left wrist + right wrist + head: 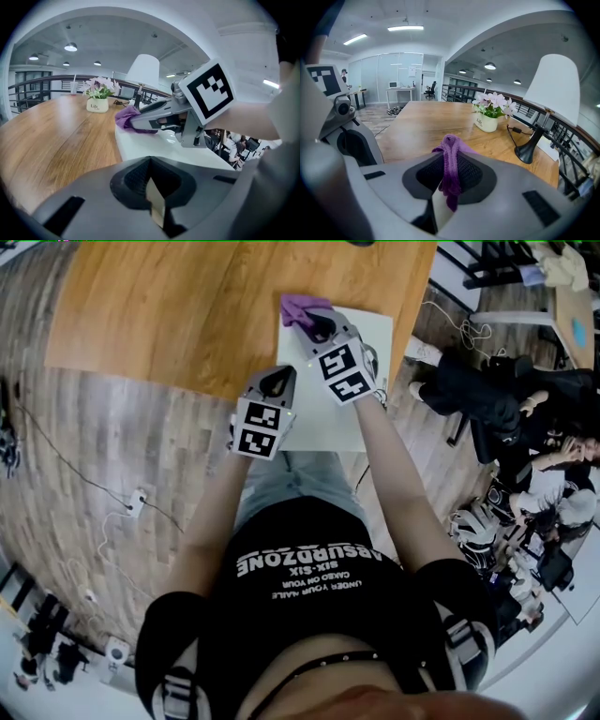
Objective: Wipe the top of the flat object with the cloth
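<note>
- Right gripper [317, 326]: jaws clamped on purple cloth [298, 307], fold pinched between them.
- Cloth: bunched at far left corner of white flat board [328, 423], on its top.
- Board: at near edge of wooden table [169, 315].
- Left gripper [278, 381]: jaws together, nothing between; beside board's near left edge, contact not discernible.
- Flower pot [487, 123], lamp [548, 103]: farther along table.

Wooden table [187, 315], grey plank floor [94, 446], ceiling lights [405, 28].
</note>
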Action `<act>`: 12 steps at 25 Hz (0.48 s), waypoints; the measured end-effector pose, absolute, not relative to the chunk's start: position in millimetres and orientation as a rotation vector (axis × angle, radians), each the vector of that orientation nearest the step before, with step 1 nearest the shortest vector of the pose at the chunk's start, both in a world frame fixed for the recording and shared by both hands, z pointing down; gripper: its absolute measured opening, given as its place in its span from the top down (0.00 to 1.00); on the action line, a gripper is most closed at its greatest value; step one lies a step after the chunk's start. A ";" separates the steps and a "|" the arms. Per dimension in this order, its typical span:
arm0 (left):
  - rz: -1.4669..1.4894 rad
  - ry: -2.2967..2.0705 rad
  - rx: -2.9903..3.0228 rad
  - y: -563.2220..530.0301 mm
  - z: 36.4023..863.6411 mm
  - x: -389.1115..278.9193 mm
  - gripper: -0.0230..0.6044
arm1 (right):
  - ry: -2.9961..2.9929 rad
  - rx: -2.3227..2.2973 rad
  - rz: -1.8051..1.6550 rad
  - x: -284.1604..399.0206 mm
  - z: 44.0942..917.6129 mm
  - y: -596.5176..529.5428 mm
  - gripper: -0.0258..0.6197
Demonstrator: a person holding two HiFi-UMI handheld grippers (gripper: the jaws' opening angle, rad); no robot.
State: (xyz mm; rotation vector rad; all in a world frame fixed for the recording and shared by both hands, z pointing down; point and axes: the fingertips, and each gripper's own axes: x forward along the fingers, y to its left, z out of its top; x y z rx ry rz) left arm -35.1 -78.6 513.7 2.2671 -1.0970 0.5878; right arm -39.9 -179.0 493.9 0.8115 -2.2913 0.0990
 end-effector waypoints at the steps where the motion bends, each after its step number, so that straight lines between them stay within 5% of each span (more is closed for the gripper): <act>1: 0.577 -1.120 2.268 -78.5 513.0 -35.5 0.94 | -2.290 0.805 0.095 -39.8 493.4 -177.7 0.84; 12: 0.473 -1.173 2.104 -48.8 510.9 -52.2 0.94 | -2.305 0.801 0.099 -37.0 486.8 -170.7 0.84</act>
